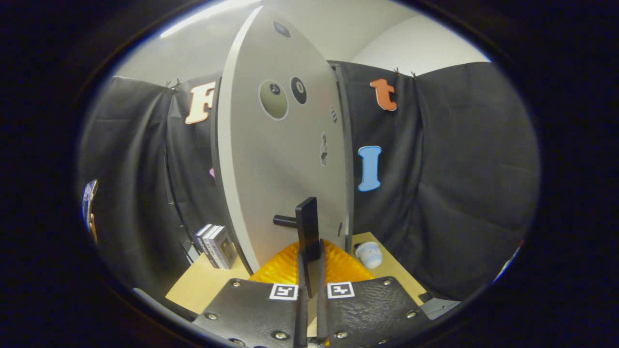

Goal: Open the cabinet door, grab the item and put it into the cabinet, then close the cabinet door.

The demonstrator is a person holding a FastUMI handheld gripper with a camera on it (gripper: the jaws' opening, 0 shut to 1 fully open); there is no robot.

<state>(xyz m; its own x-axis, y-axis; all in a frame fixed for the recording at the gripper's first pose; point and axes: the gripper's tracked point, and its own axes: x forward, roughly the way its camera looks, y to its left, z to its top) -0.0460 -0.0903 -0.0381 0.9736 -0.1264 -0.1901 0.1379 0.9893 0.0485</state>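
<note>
One tall grey cabinet door (280, 159) takes up the middle of the frame, and we see it swung partway out, its face turned a little toward us and its near edge running down the left of centre. Behind it hangs the dark cloth wall (459, 169) of the booth, reaching across both sides.

Below the door lies a light wooden tabletop (203, 285), showing at lower left and lower right. Between the fingers and the door sits an orange ribbed surface (283, 268); we cannot tell what it belongs to.

At lower centre our gripper (309, 270) holds the door's dark handle (306, 227), a flat upright bar on a short stub coming off the door. The fingers are drawn nearly together, one on each side of the bar, which we judge is how the door is being pulled or steered.

To the lower left of the door stand some small boxes (215, 246) on the table. To the lower right, just past the door's far edge, rests a small pale rounded item (369, 254), probably the thing meant for the cabinet. It is still outside and well clear of the fingers.
</note>
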